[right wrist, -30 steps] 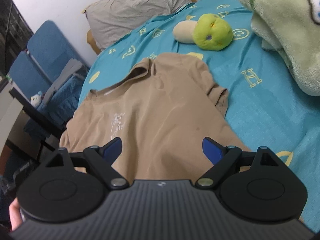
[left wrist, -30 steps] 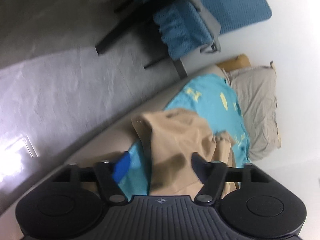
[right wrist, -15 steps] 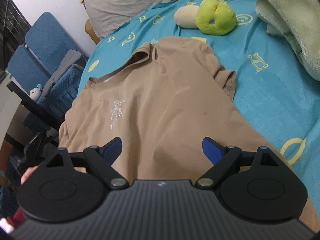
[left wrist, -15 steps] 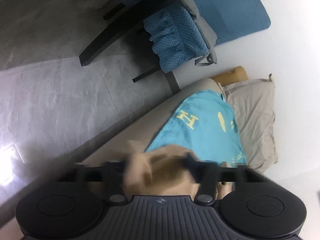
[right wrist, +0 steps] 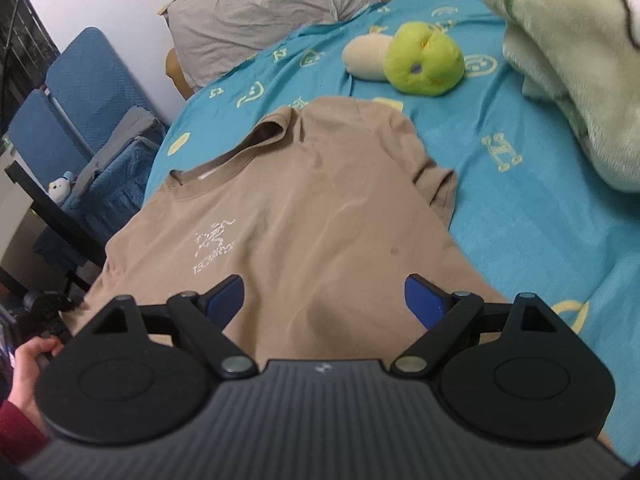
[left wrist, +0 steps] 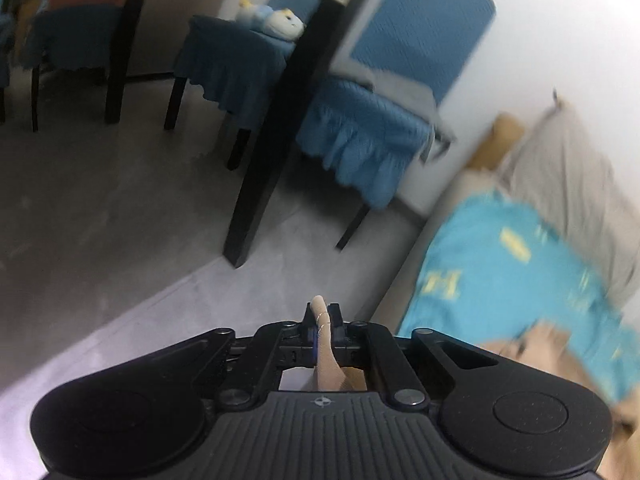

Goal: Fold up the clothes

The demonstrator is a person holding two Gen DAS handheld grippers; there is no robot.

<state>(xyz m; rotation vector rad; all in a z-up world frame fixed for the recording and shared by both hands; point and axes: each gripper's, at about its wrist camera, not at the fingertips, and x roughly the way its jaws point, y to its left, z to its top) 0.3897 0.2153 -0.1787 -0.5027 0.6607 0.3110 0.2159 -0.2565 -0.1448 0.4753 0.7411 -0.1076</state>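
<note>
We see the tan T-shirt (right wrist: 320, 208) lying flat on the bed (right wrist: 540, 216), collar toward the pillow end. Our left gripper (left wrist: 322, 326) pinches its sleeve at the bed's left edge; our right gripper (right wrist: 324, 296) hovers spread wide above the hem.

Bed with turquoise patterned sheet (right wrist: 540, 216), bearing tan T-shirt (right wrist: 320, 216) spread flat, green plush toy (right wrist: 420, 60), grey pillow (right wrist: 264, 12) at head, pale green blanket (right wrist: 576, 52) alongside.
</note>
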